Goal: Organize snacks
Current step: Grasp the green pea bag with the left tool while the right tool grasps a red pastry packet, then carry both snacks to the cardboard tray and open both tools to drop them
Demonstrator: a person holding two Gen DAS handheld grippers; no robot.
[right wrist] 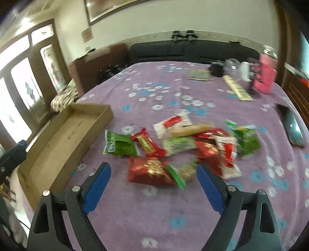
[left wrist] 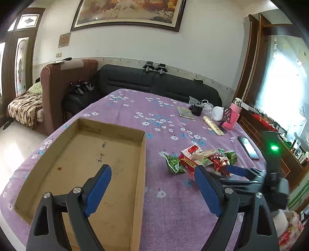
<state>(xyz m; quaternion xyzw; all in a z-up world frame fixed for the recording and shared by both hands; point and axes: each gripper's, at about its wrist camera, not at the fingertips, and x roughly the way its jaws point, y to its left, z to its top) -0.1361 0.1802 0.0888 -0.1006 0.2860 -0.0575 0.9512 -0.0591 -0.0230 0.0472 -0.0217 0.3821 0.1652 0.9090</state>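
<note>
Purple flowered cloth [right wrist: 154,216] is covering the desk, which is filling the near field in both wrist views; a dark sofa [left wrist: 154,81] and a framed painting [left wrist: 127,13] are sitting behind it.

Nearest: right gripper [right wrist: 153,173], fingers spread wide with nothing between the pads, hanging over bare cloth and pointing down at the snack heap. The right view is smearing, so fine detail is uncertain.

Key relation: the snack pile [right wrist: 181,142] is lying straight ahead of the right fingers, just beyond their tips. Closest item is a red packet [right wrist: 148,170] with gold print, lying flat, long axis running roughly left-right across the finger gap. Judgement: jaws are looking wide enough to straddle its short side after a short advance, perhaps with a wrist roll.

Left gripper [left wrist: 152,173] is also standing open and empty, straddling the right wall of the cardboard box [left wrist: 142,164]; the box is shallow, open-topped and showing no snacks inside. The pile [left wrist: 200,160] is lying to its right, so the right hand is looking nearer.

Further into the heap: green packets [right wrist: 119,143] left and right, a red bar wrapper [right wrist: 147,145], a pale wafer-like stick [right wrist: 193,129], white-and-red sachets. All look crinkly, thin and overlapping.

Far right: a phone [left wrist: 248,147], a pink bottle [left wrist: 232,115].
</note>
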